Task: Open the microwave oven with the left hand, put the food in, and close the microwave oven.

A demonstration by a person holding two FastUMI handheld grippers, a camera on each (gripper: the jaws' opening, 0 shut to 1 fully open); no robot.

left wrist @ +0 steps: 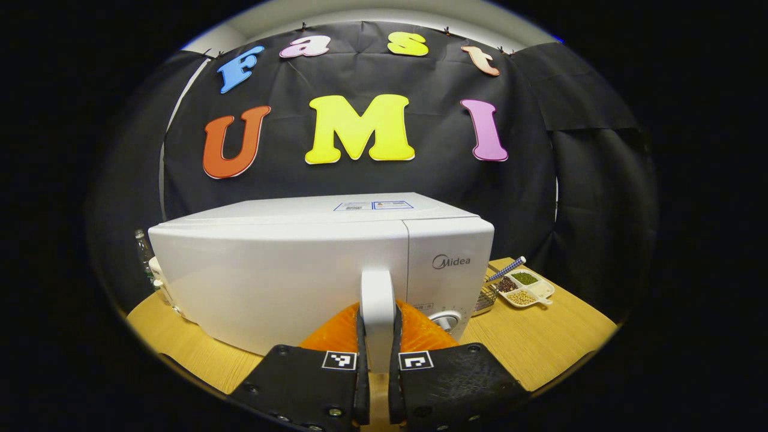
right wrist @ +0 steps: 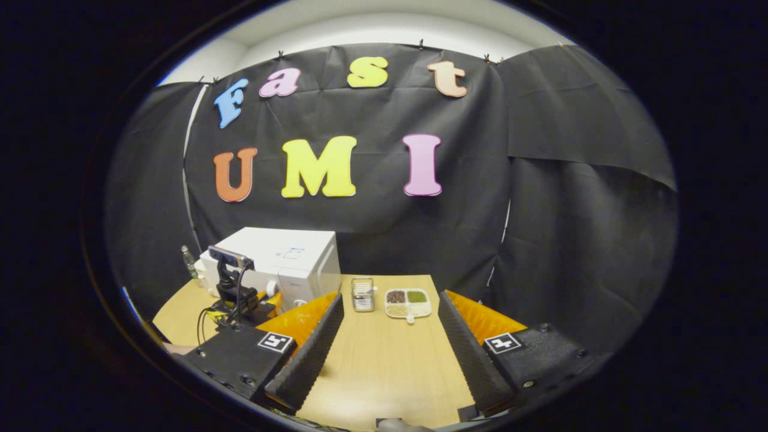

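1. The microwave oven (left wrist: 324, 264) sits at the centre of the left gripper view, door shut, on the wooden table (left wrist: 540, 342). In the right gripper view it stands at the left middle of the frame, well away from that gripper.
2. The left gripper (left wrist: 378, 360), bottom centre, has its two fingers pressed together on the white upright door handle (left wrist: 377, 300), one on each side.
3. Risk: the handle is smooth and narrow, so a pull that is not straight could let the fingers slide off it, I judge.
4. Risk: a stiff door latch may drag the whole oven forward across the table instead of opening.
5. The food looks to be the divided tray (right wrist: 408, 303) of beans and grains, at the centre of the right gripper view beside a small wire basket (right wrist: 362, 294). Tilting it later could spill the loose contents.
6. The right gripper (right wrist: 390, 354), along the bottom of its own view, has its jaws wide apart and holds nothing, above bare table.
7. Writing: "Midea" is readable on the oven's control panel, right of centre in the left gripper view. The stickers on the oven's top (left wrist: 372, 206) are too small to read.
8. A stick (left wrist: 507, 269) leans out from beside the tray.
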